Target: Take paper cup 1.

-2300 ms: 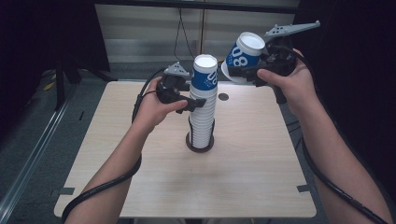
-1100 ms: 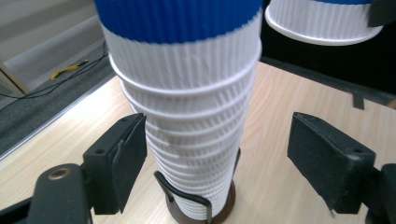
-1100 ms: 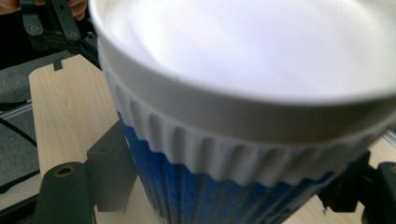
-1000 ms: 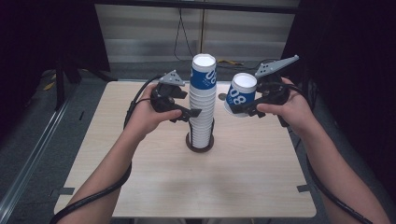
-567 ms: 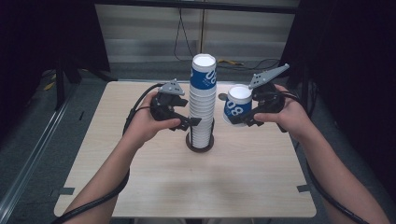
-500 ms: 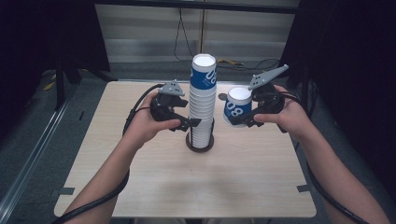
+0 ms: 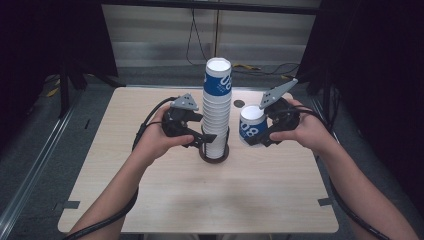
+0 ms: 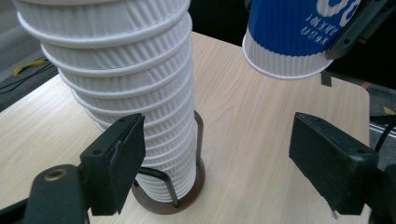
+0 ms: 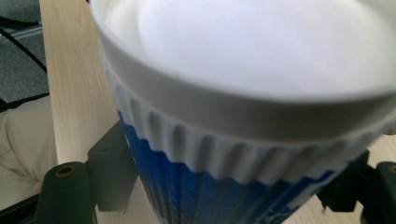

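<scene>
Left of centre, our left gripper (image 7: pixel 209 138) sits beside the cup stack (image 7: pixel 217 107) low down, its jaws having just been opening, wide now and gripping nothing. Mid-frame, the stack stands in its ring holder (image 7: pixel 215 152). Right of centre, our right gripper (image 7: pixel 266 131) clamps the blue cup (image 7: pixel 249 126) just above the surface (image 7: pixel 165 200). We should set it down level, clear of the stack, then release gently.

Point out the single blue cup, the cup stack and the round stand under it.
single blue cup (image 7: pixel 248 131), high view, blue side wall.
cup stack (image 7: pixel 216 117), high view, ribbed middle.
round stand (image 8: pixel 190 192), left gripper view, dark base rim.
</scene>
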Demonstrator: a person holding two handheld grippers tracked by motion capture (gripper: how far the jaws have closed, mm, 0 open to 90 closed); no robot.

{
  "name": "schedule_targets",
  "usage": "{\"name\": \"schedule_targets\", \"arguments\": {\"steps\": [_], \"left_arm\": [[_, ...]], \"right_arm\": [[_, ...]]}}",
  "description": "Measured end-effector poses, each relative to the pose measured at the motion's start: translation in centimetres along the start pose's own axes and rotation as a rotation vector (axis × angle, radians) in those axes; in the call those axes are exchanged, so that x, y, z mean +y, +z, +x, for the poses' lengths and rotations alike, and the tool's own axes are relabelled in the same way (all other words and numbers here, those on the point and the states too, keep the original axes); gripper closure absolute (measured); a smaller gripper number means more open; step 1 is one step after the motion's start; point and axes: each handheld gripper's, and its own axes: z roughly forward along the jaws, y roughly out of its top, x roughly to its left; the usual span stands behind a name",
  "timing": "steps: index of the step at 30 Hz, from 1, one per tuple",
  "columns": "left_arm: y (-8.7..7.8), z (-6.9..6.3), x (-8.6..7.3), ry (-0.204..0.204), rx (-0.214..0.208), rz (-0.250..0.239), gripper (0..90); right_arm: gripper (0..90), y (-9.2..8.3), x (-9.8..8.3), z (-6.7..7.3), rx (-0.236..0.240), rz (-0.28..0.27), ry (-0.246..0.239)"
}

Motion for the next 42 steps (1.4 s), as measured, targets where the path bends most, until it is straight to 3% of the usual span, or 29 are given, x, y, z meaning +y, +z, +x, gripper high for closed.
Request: {"name": "schedule_targets", "arguments": {"steps": [6, 15, 16, 25, 29, 37, 42], "left_arm": [[0.4, -0.5, -0.2, 0.020, -0.013, 0.018, 18.5], [1.1, -1.3, -0.6, 0.012, -0.055, 0.002, 15.9], [1.2, -1.4, -0.7, 0.011, -0.060, 0.000, 15.9], [1.7, -1.9, -1.4, 0.009, -0.096, -0.009, 15.9], [1.8, -2.1, -1.4, 0.015, -0.112, -0.029, 16.0], [2.0, -2.6, -1.2, 0.035, -0.128, -0.024, 16.0], [2.2, -2.8, -1.0, 0.039, -0.134, -0.018, 16.0]], "right_arm": [[21.0, 0.6, -0.1, 0.4, 0.011, 0.042, -0.022], [21.0, 1.8, -0.1, 1.0, 0.034, 0.109, -0.061], [21.0, 2.0, -0.1, 1.1, 0.037, 0.123, -0.084], [21.0, 3.1, -0.1, 1.8, 0.045, 0.193, -0.103], [21.0, 3.5, 0.1, 2.1, 0.055, 0.206, -0.111], [21.0, 4.0, 0.6, 2.5, 0.062, 0.225, -0.150], [21.0, 4.6, 0.3, 2.7, 0.069, 0.253, -0.147]]}}
